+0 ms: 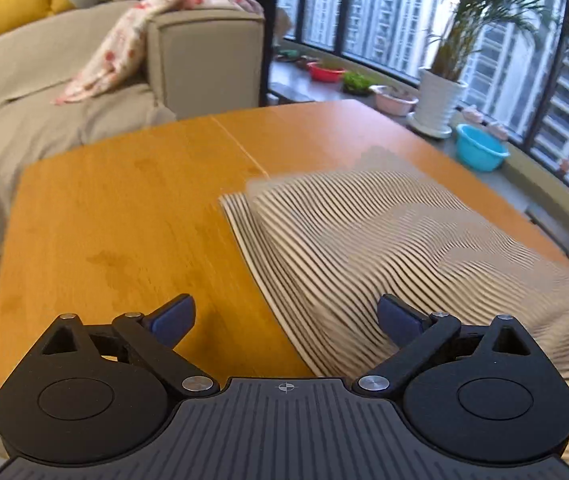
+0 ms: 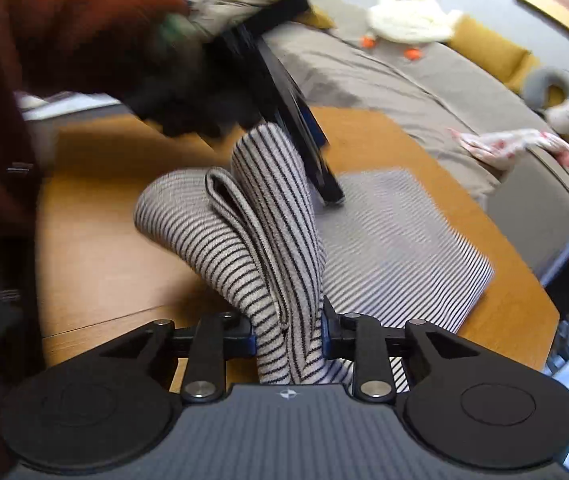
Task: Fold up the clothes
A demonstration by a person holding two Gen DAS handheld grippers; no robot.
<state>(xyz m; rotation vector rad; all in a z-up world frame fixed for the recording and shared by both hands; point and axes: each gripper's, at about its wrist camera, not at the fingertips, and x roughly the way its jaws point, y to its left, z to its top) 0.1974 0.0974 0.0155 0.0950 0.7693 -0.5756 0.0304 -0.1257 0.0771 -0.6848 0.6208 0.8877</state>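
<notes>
Right, my right gripper (image 2: 288,328) pinches a raised fold of the striped garment (image 2: 384,248) lying on the wooden table (image 1: 124,220). My left gripper (image 1: 286,320), jaws spread and empty, hangs probably just over the garment's edge; bare table beyond.

The striped garment (image 1: 364,248) is smeared by motion blur in the left wrist view, and its right side runs out past the picture's edge. In the right wrist view, the bunched fold between the right gripper (image 2: 287,332) fingers drops behind the gripper's body, so its lower end is hidden. The left gripper (image 2: 324,184) appears there only as a dark, blurred shape edge-on; its fingertips cannot be told apart. The person's sleeve (image 2: 64,32) is blurred and cut off at the left edge. The table (image 1: 124,208) loses its near edge behind the gripper body. The sofa (image 1: 44,120) is cut off at the left.
</notes>
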